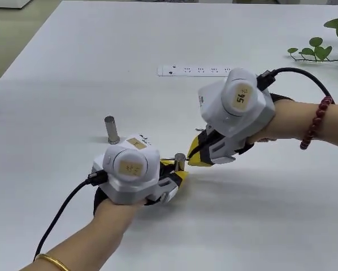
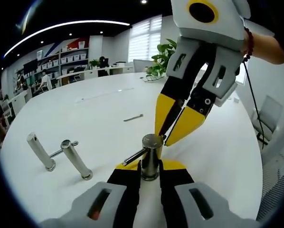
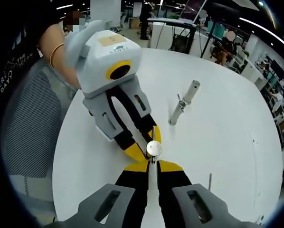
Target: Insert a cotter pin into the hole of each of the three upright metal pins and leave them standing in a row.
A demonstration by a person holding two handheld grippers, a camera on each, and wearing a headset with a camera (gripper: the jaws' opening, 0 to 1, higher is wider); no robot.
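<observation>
My left gripper [image 2: 150,166] is shut on an upright metal pin [image 2: 151,156], which stands on the white table [image 1: 101,68]. A thin cotter pin [image 2: 132,156] passes through the hole near the pin's top and sticks out to one side. My right gripper [image 3: 152,164] is shut on the cotter pin's other end, right at the pin's head [image 3: 154,148]. In the head view the two grippers meet at this pin [image 1: 180,161]. Two more metal pins [image 2: 41,152] [image 2: 76,160] stand to the left, the nearer one with a cotter pin [image 2: 68,146] through it.
A loose cotter pin [image 2: 132,117] lies on the table beyond the work. A white power strip [image 1: 194,70] lies farther back and a green plant [image 1: 321,48] sits at the far right. Another pin [image 1: 111,130] stands left of the grippers.
</observation>
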